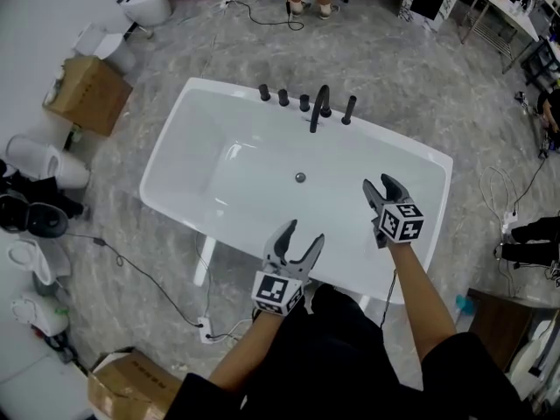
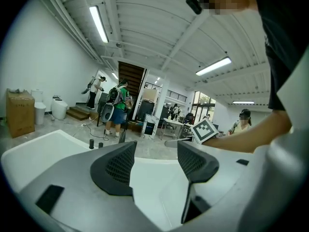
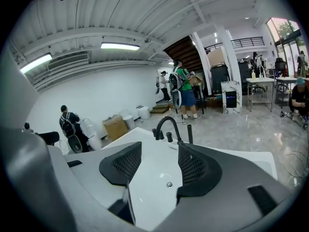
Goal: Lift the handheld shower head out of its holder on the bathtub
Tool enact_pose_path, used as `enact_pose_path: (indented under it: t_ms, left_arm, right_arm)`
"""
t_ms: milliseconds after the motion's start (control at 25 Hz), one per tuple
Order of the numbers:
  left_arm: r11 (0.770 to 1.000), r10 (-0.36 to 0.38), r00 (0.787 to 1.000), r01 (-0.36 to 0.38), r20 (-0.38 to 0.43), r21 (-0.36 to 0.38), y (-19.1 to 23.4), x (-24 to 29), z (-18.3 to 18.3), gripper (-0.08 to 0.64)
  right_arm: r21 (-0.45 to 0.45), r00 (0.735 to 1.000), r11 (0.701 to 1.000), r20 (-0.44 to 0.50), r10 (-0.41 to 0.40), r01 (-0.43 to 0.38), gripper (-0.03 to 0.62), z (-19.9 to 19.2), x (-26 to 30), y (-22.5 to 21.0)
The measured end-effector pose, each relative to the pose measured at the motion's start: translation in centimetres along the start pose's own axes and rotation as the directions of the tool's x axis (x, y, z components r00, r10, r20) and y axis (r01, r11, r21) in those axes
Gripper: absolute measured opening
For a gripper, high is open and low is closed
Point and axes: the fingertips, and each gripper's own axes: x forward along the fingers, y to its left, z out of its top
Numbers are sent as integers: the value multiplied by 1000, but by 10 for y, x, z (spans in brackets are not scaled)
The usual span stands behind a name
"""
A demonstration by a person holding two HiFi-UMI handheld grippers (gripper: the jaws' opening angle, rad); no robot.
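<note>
1. One white bathtub [image 1: 171, 156] stands on the grey floor, with one drain [image 1: 300, 178] in its bottom
2. Five black fittings line its far rim: three knobs [image 1: 283, 97], one curved spout [image 1: 319, 105], and one slim handheld shower head [image 1: 349, 109] upright in its holder at the right end
3. Two grippers hover by the near rim, well apart from the shower head: the left gripper [image 1: 304, 234] and the right gripper [image 1: 378, 184], each with jaws spread wide and nothing between them

**White tub, black fittings, veined grey floor**

The bathtub [image 1: 223, 97] is glossy white, with a silver drain [image 1: 300, 178]. The tap [image 1: 320, 103], knobs [image 1: 283, 97] and shower head [image 1: 349, 109] are black. The floor [image 1: 420, 86] is grey with paler veining. The left gripper [image 1: 304, 234] and right gripper [image 1: 379, 186] are grey with black pads and carry black-and-white square markers. The cardboard box [image 1: 87, 94] is brown.
</note>
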Motion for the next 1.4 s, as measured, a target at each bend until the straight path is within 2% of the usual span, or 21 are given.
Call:
enact_pose_path:
  t_ms: [560,840,1080,1200,1400]
  left_arm:
    - [998,-62,997,61,-37,-27,51,48,0,258]
    - [998,-56,998,55,-23,-42,81,63,-1,258]
    - [997,-59,998,58,-22,-57,101,75,-11,259]
    - [996,-59,998,58,-19,-69,108,80,-15,259]
    - [995,-60,998,57,-31,-82,121,82,-28,259]
  right_arm:
    - [-32,997,998,-43,-58,56,207,22,125,-37]
    - [-69,995,994,-48,-88,85,207,25,188,-64]
    - [-81,993,991,-48,-112,108,207,20,237,-87]
    - [-67,989,988,-53,-141,137,207,13,255,-104]
    - [-94,981,980,-67,-183,176,208,7,284,-128]
